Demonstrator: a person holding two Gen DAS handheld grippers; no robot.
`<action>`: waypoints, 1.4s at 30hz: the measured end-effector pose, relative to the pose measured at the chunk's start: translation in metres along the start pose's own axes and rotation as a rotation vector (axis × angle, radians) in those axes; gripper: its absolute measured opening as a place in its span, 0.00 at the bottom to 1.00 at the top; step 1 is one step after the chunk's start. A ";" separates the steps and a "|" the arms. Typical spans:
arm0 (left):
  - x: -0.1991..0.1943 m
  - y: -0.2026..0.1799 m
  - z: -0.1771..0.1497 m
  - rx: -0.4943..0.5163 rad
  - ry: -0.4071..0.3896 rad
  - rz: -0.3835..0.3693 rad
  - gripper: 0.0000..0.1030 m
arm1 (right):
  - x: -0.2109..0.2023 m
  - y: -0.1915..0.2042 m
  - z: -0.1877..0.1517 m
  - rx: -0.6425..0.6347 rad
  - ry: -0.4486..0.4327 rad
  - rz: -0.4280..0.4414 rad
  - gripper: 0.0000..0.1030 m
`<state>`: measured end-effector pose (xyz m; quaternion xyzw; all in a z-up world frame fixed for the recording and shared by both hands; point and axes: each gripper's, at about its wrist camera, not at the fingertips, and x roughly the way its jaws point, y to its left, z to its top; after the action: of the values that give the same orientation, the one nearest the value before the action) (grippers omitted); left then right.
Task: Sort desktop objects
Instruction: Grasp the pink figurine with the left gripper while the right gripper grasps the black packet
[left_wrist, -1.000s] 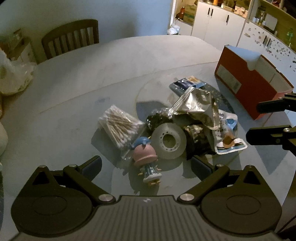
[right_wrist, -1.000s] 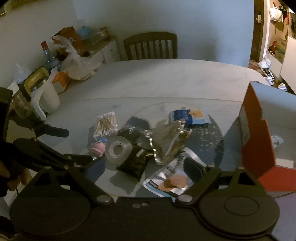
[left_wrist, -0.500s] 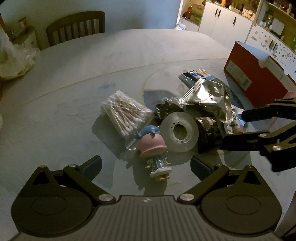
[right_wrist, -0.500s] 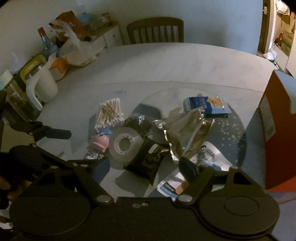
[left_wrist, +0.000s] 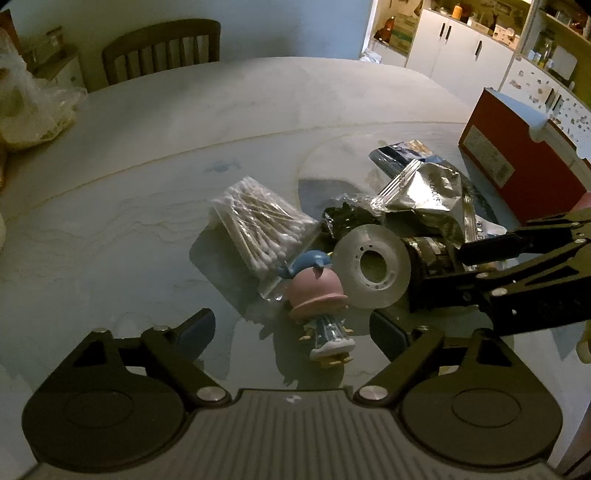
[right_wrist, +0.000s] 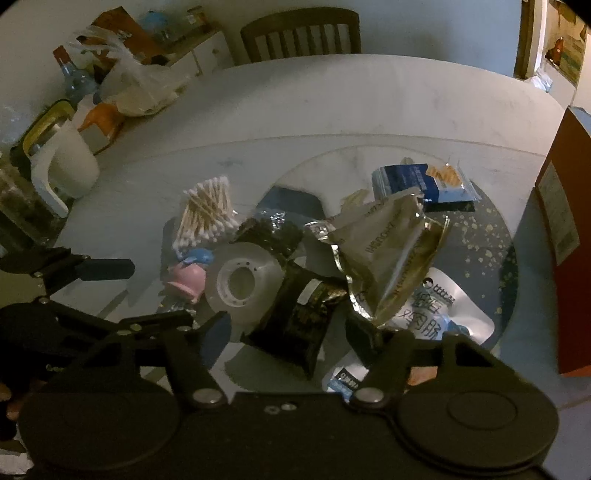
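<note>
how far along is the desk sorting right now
Nothing looks sorted yet. The cotton swabs, figurine, tape roll, silver pouch and dark packet lie together in one pile. The red box stands beside it. Both grippers are open and empty: the left gripper frames the figurine, the right gripper the dark packet. All picking remains.

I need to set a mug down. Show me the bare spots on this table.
Bare: the wide tabletop between the chair and the cotton swabs, and the stretch left of the swabs. Crowded: the pile around the tape roll, toward the red box.
</note>
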<state>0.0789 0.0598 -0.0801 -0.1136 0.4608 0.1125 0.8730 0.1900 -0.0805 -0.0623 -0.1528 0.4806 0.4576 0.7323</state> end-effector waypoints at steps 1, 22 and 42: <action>0.001 0.000 0.000 0.001 0.002 -0.001 0.85 | 0.002 -0.001 0.001 0.006 0.004 0.000 0.64; 0.012 -0.011 0.004 0.033 0.002 0.019 0.45 | 0.020 0.000 0.006 -0.004 0.043 -0.029 0.48; 0.007 -0.015 0.002 0.035 0.019 -0.014 0.33 | 0.007 -0.001 0.001 -0.015 0.017 -0.047 0.32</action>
<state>0.0889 0.0468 -0.0839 -0.1026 0.4699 0.0973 0.8713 0.1921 -0.0763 -0.0677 -0.1735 0.4795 0.4425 0.7377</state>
